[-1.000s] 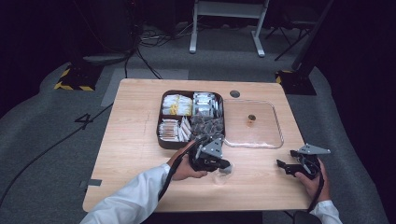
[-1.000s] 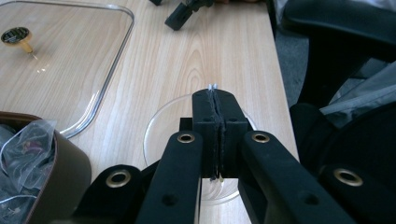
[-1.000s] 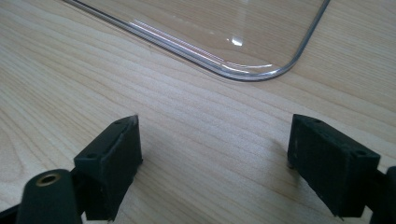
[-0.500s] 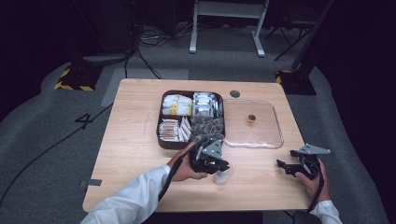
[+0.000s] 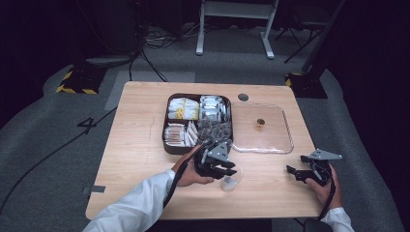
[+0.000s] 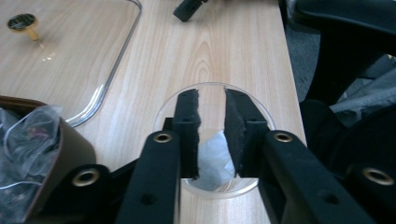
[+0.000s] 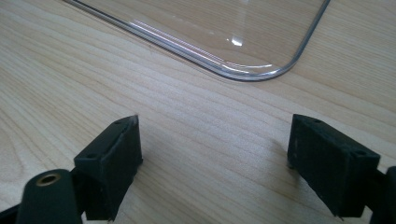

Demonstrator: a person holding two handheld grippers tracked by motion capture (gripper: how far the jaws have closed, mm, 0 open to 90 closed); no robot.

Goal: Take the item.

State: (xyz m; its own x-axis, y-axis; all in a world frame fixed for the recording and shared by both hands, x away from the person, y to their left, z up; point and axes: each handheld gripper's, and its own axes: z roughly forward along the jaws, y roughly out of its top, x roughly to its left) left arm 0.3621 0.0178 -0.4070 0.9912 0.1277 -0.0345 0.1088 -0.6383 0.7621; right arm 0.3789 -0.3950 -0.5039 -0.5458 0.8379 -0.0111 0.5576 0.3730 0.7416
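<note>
1. A packet [image 6: 212, 156] lies in the clear cup [image 5: 231, 180] at the table's [image 5: 140, 145] near edge; the left gripper [image 6: 211, 119], jaws just opening around it, presses nothing.
2. The right gripper [image 7: 212, 154] waits wide open, empty; remaining sachets fill the brown tray [image 5: 167, 126].

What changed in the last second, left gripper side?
The left gripper has just been opening its jaws over the clear cup, and a white packet lies in the cup between them, apparently released. Right gripper, tray and clear lid unchanged.

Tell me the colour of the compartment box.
Dark brown box; the high view shows it best.
</note>
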